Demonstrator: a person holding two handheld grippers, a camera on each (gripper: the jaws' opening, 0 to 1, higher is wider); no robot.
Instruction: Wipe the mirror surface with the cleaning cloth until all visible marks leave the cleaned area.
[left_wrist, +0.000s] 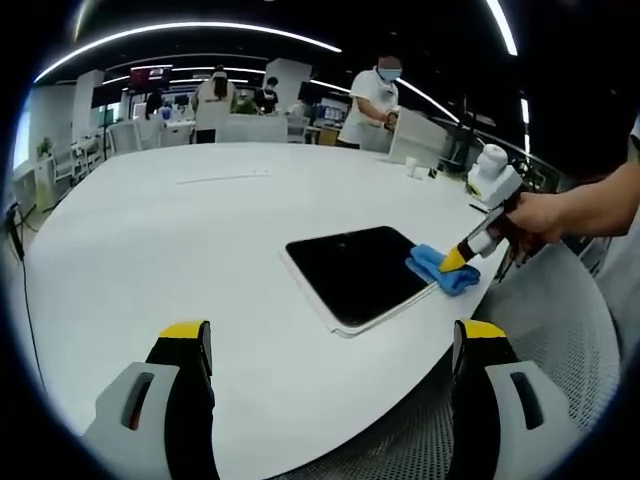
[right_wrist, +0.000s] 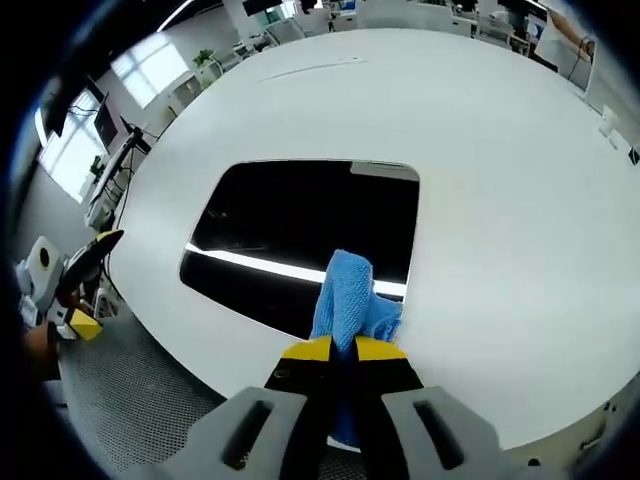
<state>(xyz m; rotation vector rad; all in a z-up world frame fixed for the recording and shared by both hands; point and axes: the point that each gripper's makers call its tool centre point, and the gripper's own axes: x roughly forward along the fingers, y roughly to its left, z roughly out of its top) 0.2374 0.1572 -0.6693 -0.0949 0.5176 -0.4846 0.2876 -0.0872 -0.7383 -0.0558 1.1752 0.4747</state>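
The right claw (right_wrist: 345, 349) has its two yellow-tipped jaws pressed together, pinching the blue cloth (right_wrist: 352, 300). The cloth is soft and crumpled, and it touches the near edge of the mirror (right_wrist: 300, 225). Part of the cloth is hidden behind the jaws. In the left gripper view the same right claw (left_wrist: 455, 261) comes in from the side, held by a hand (left_wrist: 535, 218), with the cloth (left_wrist: 440, 268) bunched at the mirror's corner.

The left claw (left_wrist: 332, 345) has its jaws spread wide with nothing between them.

The mirror (left_wrist: 355, 272) is a dark, flat rectangle with round corners and a thin pale frame. It lies flat on the big white table (left_wrist: 200, 230), close to the table's edge. A bright line of light shines across it. Any marks on it are too hard to make out.

Far behind the table, people (left_wrist: 372, 100) stand among desks, small and blurry.
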